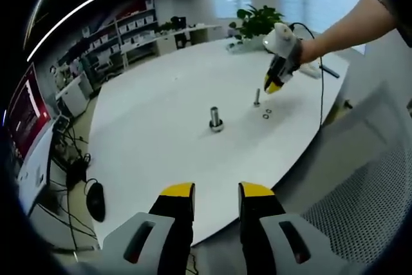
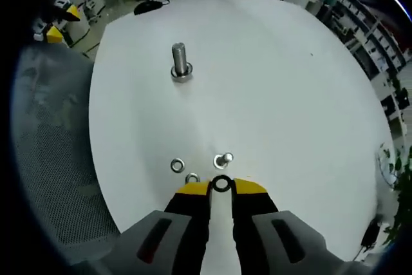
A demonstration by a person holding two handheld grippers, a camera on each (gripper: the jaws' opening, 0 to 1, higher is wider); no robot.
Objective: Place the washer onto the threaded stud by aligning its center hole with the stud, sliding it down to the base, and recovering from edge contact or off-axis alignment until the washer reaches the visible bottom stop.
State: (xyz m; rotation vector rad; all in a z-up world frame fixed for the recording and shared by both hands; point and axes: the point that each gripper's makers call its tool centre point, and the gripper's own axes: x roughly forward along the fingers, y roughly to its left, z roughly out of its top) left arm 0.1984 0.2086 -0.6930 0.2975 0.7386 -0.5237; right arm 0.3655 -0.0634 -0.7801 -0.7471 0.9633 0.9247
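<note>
In the right gripper view, the right gripper rises from the bottom centre of the frame, its yellow-tipped jaws drawn in and pinching a dark washer between their tips. Just above the tips, a small threaded stud stands upright on the white table. The held washer is near the stud's top but not on it. To the left of the small stud, a loose washer lies flat on the table, and a second loose washer lies just beside the left jaw tip, partly hidden by it. Higher in the frame, left of centre, a larger bolt stands upright with a nut or collar at its base, well apart from the small stud.

In the left gripper view, the left gripper shows at the bottom centre with its jaws spread and nothing between them, off the near edge of the table. The larger bolt sits mid-frame; the small stud stands to its right, with the two loose washers lying near it. A person's hand at upper right holds the right gripper tilted downward above the small stud. A potted plant stands at the table's far edge. A mesh chair back fills the lower right.

No containers are visible on the table.
</note>
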